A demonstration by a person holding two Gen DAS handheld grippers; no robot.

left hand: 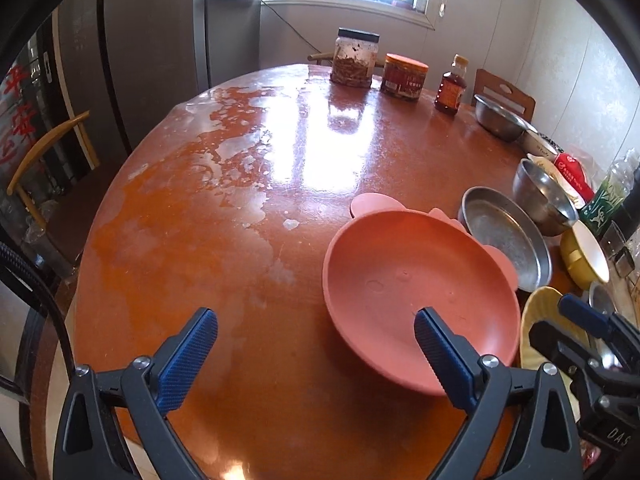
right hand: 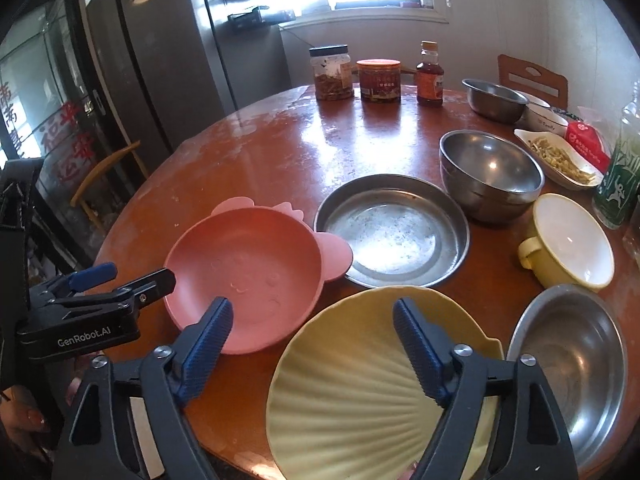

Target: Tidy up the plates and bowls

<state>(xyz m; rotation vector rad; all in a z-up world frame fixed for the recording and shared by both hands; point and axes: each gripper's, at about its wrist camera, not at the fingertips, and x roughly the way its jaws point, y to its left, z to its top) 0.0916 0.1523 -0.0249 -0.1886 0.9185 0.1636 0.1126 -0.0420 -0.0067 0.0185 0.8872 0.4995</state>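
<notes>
A pink plate (left hand: pixel 420 292) with moulded ears lies on the round brown table (left hand: pixel 240 240). My left gripper (left hand: pixel 316 340) hovers open at its near left rim, one finger above the plate and the other over bare table. In the right wrist view the pink plate (right hand: pixel 248 272) sits beside a pale yellow shell-shaped plate (right hand: pixel 360 392). My right gripper (right hand: pixel 314 332) is open over the shell plate's left edge, its pads not pressing. The left gripper (right hand: pixel 140 274) shows at the left here, and the right gripper (left hand: pixel 554 318) at the right of the left wrist view.
A flat steel pan (right hand: pixel 392 228), a deep steel bowl (right hand: pixel 492 176), a yellow handled cup-bowl (right hand: pixel 572 240) and another steel bowl (right hand: pixel 572 360) crowd the right side. Jars (right hand: pixel 332 74), a sauce bottle (right hand: pixel 430 76), a steel bowl (right hand: pixel 494 100) and a food dish (right hand: pixel 560 156) stand behind.
</notes>
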